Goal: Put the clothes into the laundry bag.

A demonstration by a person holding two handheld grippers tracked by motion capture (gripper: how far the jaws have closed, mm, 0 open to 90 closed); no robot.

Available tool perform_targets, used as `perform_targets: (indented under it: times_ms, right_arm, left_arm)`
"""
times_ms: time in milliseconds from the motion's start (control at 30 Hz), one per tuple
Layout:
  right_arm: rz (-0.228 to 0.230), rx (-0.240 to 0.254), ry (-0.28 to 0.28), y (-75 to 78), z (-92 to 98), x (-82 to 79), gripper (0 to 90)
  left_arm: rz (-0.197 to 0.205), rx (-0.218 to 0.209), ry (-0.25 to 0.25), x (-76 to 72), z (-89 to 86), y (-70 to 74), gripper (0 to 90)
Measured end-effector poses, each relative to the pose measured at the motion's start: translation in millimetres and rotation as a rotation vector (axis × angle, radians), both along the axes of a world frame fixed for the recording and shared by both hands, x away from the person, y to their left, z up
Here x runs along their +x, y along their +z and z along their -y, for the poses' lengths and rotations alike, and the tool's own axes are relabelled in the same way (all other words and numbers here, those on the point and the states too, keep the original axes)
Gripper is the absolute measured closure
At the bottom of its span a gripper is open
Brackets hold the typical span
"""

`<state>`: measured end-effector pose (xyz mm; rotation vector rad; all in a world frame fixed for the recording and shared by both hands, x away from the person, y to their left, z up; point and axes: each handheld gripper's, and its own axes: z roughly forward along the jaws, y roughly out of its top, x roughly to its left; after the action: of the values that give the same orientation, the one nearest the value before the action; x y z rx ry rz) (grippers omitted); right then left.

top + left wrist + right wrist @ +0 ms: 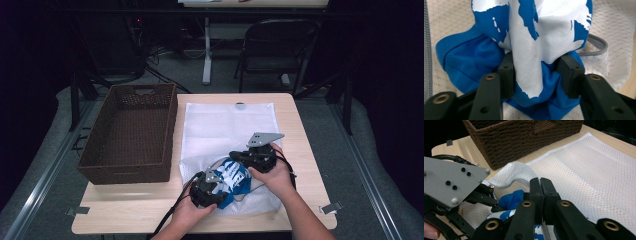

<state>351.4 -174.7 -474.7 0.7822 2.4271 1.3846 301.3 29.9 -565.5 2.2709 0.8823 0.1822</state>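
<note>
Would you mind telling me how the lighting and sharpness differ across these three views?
High view: the table is brightly lit, its surroundings nearly black, the image soft. Left gripper view: the blue-and-white garment is evenly lit and fairly sharp. Right gripper view: the mesh bag is crisp, the basket dim.

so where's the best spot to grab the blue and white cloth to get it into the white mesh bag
Grip the raised fold in the middle of the crumpled blue and white cloth, coming from the person's side. It stands up as a ridge, so jaws can close on it from both sides; the left claw already straddles it there. The right claw is shut on the lifted edge of the white mesh bag, holding the mouth open.
</note>
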Motion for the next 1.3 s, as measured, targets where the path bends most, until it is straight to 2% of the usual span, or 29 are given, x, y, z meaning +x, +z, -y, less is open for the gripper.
perform_targets:
  times_ms: [233,533,900,1300]
  right_arm:
    - [0.0,-0.003,0.004,-0.1,-1.0,-0.4,88.8]
    - [0.003,-0.003,0.005,0.3,-1.5,-1.3,88.8]
    - [0.006,-0.002,0.008,1.0,-1.7,-2.3,88.8]
    - [0.011,-0.001,0.017,2.9,-3.6,-4.1,88.8]
  left_arm:
    - [0.002,0.005,-0.002,1.3,-1.5,-1.0,65.2]
    - [-0.005,-0.014,0.004,1.8,-3.4,0.1,75.6]
    - [0.021,-0.043,0.027,5.7,-7.0,10.2,77.4]
    - [0.027,-0.088,0.055,18.0,-2.8,23.8,77.6]
